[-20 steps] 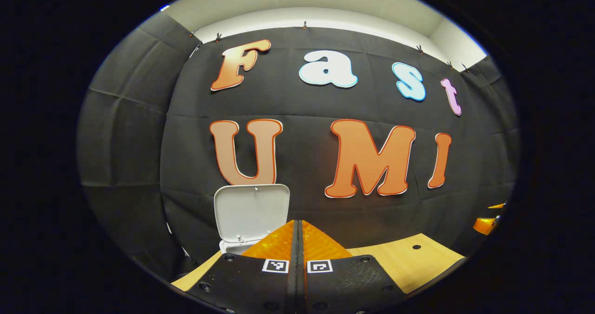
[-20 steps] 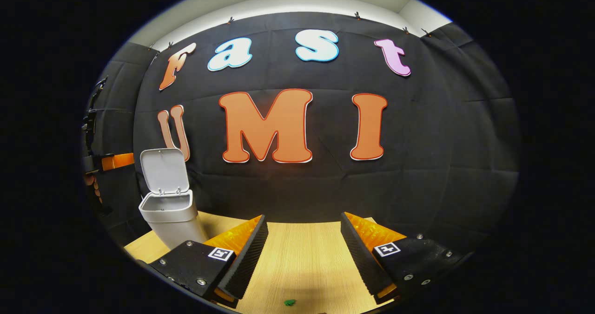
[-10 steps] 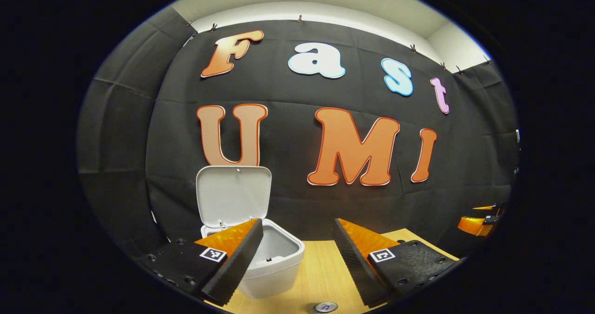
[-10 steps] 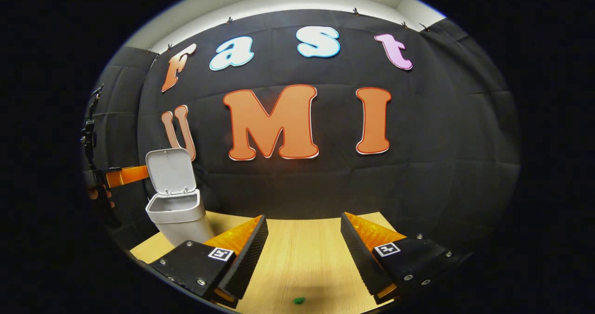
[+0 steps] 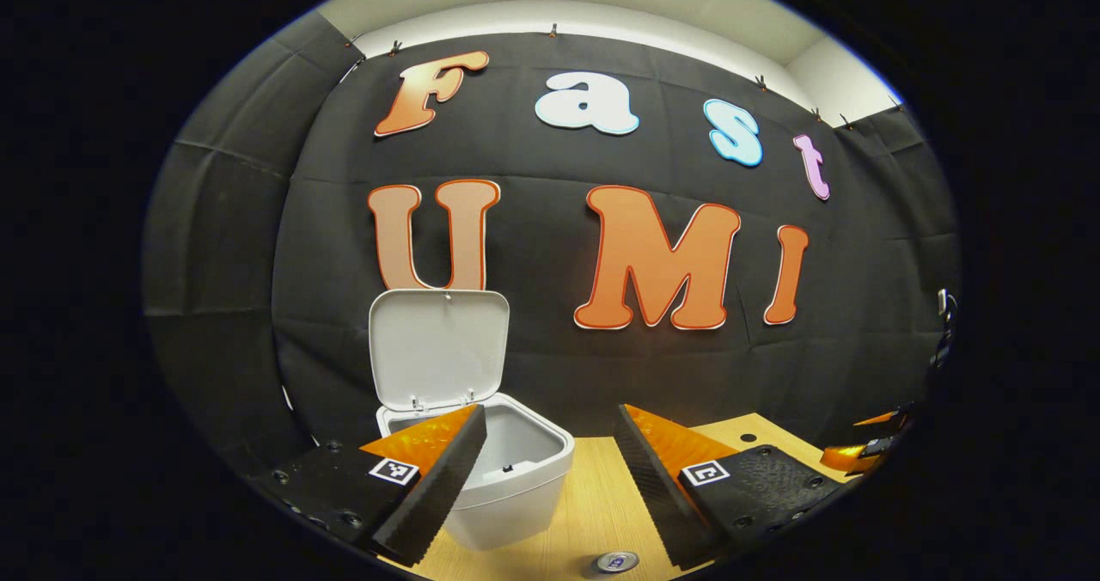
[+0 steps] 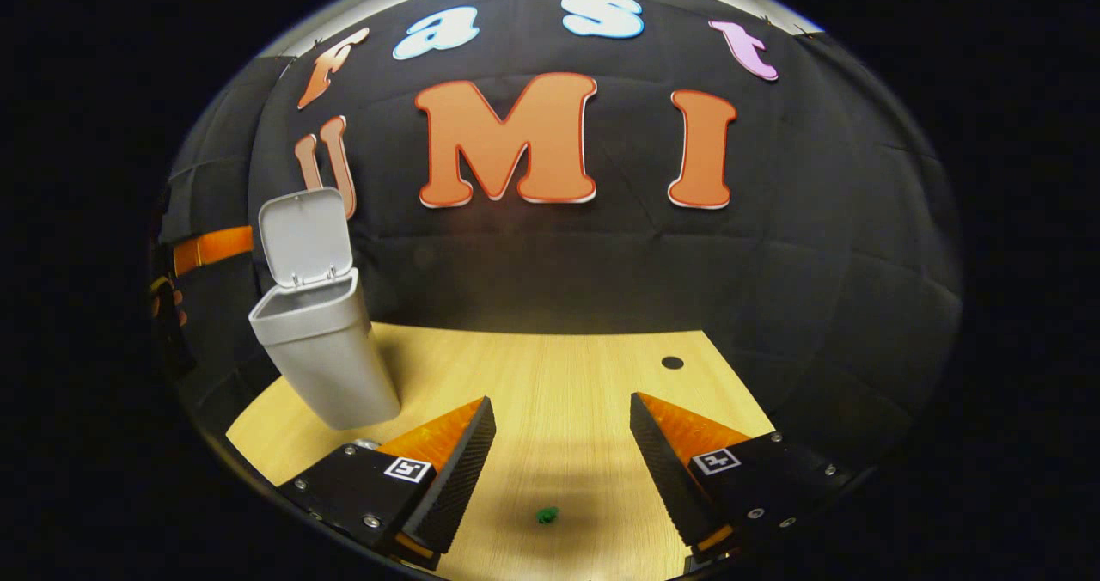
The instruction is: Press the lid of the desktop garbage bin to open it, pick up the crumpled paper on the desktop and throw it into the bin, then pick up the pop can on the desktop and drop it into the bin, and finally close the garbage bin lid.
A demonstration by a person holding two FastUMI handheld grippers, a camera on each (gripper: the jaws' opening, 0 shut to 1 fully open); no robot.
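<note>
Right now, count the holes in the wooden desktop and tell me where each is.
1. A small round dark hole sits in the light wooden desktop toward its far right side, well right of the open white plastic bin. Others may be hidden behind the bin or grippers.

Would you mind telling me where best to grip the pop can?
Probably the round side wall, from above: the pop can stands upright on the desk, top end up, below the open left gripper, so its fingers could drop either side.
</note>
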